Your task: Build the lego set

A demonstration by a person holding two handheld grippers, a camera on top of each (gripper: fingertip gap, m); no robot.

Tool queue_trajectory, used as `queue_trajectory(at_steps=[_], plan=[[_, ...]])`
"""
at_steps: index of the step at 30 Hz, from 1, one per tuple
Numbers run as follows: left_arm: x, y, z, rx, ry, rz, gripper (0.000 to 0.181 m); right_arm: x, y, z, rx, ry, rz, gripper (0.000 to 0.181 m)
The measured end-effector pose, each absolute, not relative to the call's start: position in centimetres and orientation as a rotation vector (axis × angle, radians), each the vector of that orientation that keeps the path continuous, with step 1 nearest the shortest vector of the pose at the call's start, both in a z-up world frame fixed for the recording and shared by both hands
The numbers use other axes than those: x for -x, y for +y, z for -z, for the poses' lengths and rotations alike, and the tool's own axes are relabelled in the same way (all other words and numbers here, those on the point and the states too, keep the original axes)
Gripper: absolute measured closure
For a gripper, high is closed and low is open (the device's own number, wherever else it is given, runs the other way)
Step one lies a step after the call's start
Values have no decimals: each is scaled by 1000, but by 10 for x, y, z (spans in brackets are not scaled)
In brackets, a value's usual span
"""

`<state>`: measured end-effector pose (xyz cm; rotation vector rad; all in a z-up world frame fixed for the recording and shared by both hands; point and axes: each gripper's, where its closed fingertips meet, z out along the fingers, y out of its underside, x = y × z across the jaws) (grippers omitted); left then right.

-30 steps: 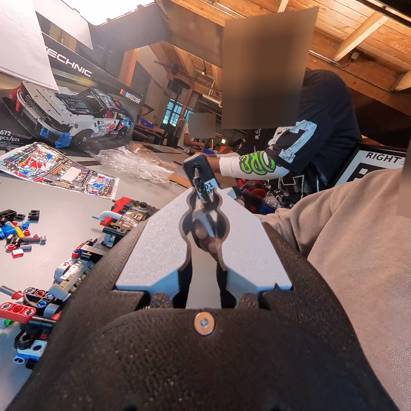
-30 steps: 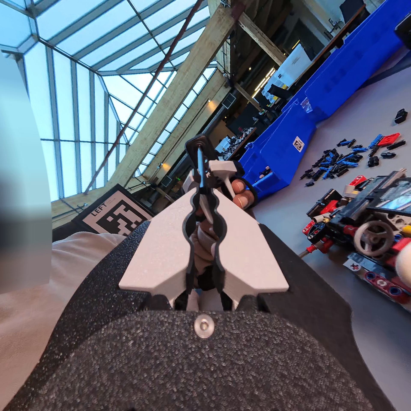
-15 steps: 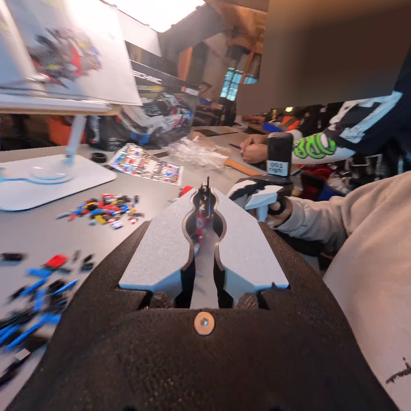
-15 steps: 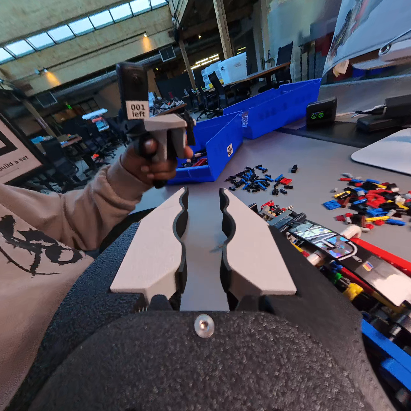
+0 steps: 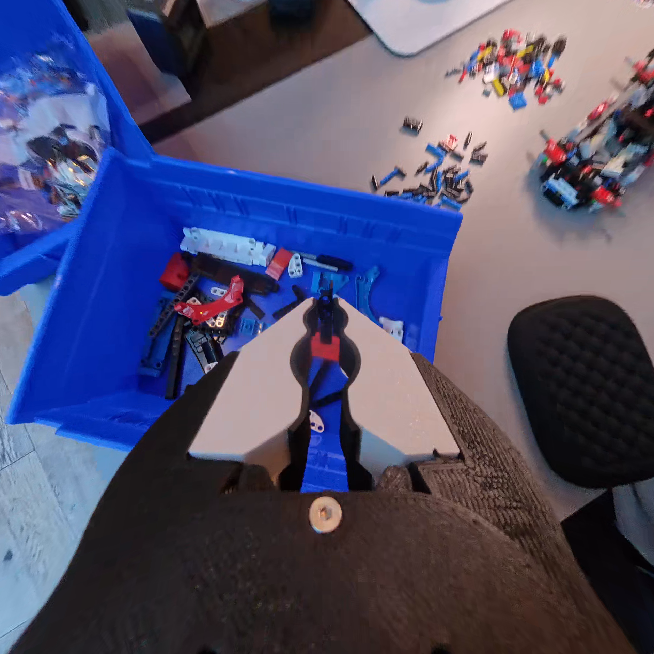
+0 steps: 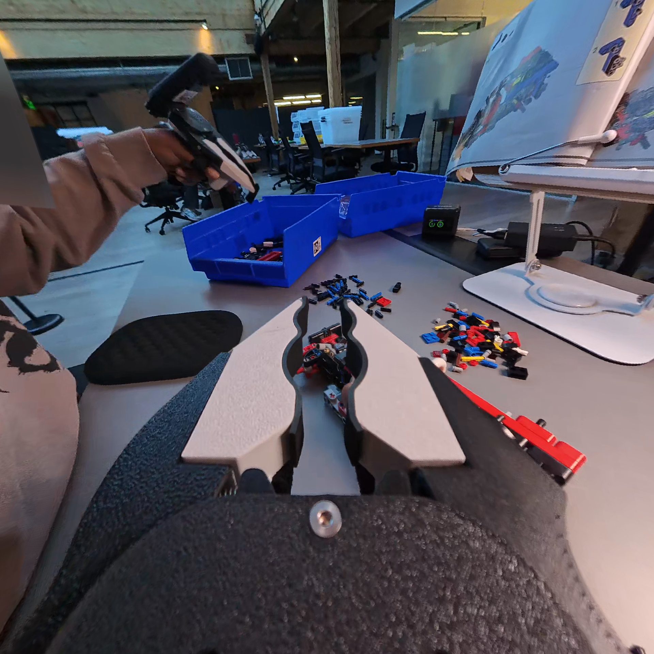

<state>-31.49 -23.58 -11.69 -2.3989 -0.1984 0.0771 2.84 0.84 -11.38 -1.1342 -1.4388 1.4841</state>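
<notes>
My left gripper (image 5: pixel 325 301) is shut on a small black and red lego piece (image 5: pixel 323 345) and hangs over the open blue bin (image 5: pixel 106 283) of loose parts. In the right wrist view the left gripper (image 6: pixel 247 189) is above that bin (image 6: pixel 308 226). My right gripper (image 6: pixel 323 302) is open and empty, low over the grey table. The partly built lego car (image 6: pixel 325 354) shows between its fingers and lies far right in the left wrist view (image 5: pixel 601 166).
A pile of blue and black pins (image 6: pixel 339 288) and a mixed pile (image 6: pixel 474 343) lie on the table. A long red part (image 6: pixel 531 435) lies at the right. An instruction booklet (image 6: pixel 548 88) stands on a white stand (image 6: pixel 566 300). A black armrest pad (image 6: pixel 162 343) is left. A second blue bin (image 6: pixel 389 198) stands behind. The gap from one gripper's tips to the other's is roughly 45 centimeters.
The grippers, tip to tip a second ago, have parted. My left gripper swung over the blue bin with the piece still in it. My right gripper opened and dropped toward the car.
</notes>
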Motion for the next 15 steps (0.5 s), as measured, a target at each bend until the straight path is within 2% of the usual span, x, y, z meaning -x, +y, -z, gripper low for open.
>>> queue_trajectory(at_steps=[7,15], plan=[[296,-240,191,2700,34,70,176,-34,30,121,1230,-1378,-1429,167],[253,-256,217,2811,392,388,176,-38,53,128,1391,-1295,-1386,168]])
